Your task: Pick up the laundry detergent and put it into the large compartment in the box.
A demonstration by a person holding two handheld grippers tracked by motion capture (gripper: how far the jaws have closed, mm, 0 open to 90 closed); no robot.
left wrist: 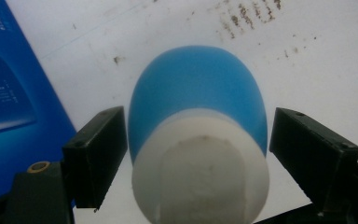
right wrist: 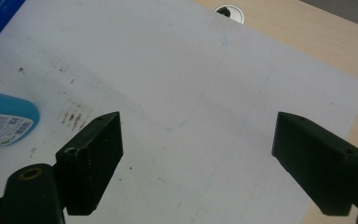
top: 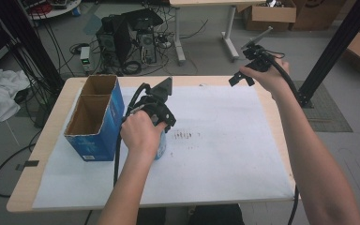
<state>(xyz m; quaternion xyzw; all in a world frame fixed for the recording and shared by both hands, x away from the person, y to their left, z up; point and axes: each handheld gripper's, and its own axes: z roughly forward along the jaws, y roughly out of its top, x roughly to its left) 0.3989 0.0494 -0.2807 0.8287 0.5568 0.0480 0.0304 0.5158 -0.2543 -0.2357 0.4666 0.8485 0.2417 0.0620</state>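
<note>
A blue bottle with a white cap sits between the jaws of my left gripper, cap end toward the camera. The left pad touches its side and the right pad stands right against the other side. In the high view the left gripper is under the person's left hand, and a bit of the blue bottle shows below it. My right gripper is held above the table's back right, open and holding nothing. In the right gripper view its jaws stand wide over the white sheet, with the bottle far left.
An open blue cardboard box with two compartments stands just left of the bottle. A white sheet covers the wooden table and bears dark smudges. A cable hole sits at the back edge. A computer and cables lie on the floor behind.
</note>
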